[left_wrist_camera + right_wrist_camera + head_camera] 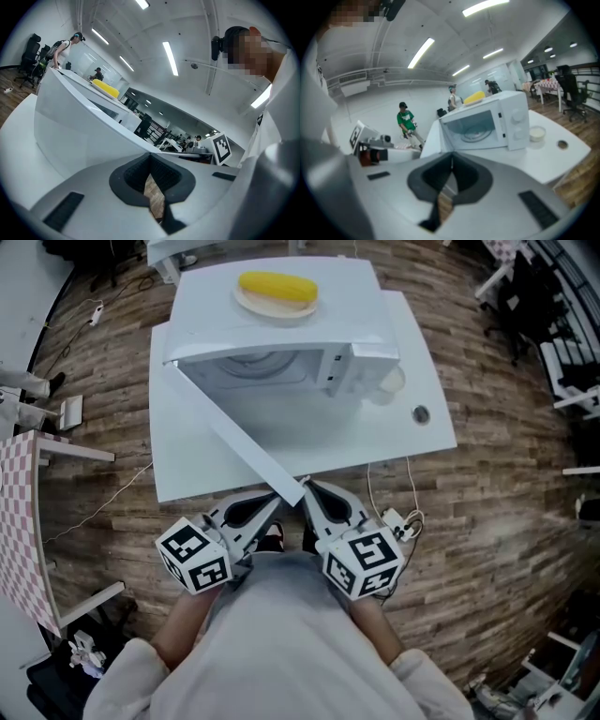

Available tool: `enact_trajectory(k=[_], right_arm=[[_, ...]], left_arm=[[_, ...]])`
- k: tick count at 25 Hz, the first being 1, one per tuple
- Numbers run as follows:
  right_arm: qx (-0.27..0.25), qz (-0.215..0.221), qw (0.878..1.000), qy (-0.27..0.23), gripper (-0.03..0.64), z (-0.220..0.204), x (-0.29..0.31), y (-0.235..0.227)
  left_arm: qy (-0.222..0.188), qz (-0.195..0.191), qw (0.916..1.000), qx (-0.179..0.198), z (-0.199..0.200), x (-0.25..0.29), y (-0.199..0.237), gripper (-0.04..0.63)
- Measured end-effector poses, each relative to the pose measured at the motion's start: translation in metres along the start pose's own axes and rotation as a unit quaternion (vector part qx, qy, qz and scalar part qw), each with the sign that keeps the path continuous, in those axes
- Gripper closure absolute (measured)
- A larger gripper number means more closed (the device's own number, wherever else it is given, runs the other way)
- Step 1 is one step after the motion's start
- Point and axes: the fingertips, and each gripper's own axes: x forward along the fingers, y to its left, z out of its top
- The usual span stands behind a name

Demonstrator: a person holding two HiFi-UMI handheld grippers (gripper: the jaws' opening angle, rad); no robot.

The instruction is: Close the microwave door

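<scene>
Holding both grippers at the near edge of the desk [309,442], you have the free end of the microwave door [234,437] between them. The left gripper [267,507] has its jaws together at the tips with nothing between them, only wood floor showing through the gap lower down. The right gripper [314,498] is the same, jaws together and empty. Both sets of tips sit just beside the door's end, but you cannot tell from any view whether either one touches it.

The door stands wide open, hinged at the microwave's left and angled out across the desk toward you. The one microwave [281,343] sits in the middle of the desk with its cavity showing.

Counting the rest: one ear of corn [277,285] lies on one plate [253,304] on top of the microwave; one small white cup [392,381] stands on the desk just beside the microwave's right side; one round hole [420,413] sits in the desk further right. You hold two grippers, one in each hand.
</scene>
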Motion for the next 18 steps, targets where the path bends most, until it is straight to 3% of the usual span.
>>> enact_trajectory(k=[18], right_arm=[[-0.008,0.039,0.999,0.012,0.594,0.012,0.004,-0.021]], left_arm=[[-0.013,0.022,0.9995,-0.018,0.008,0.021,0.002,0.577]])
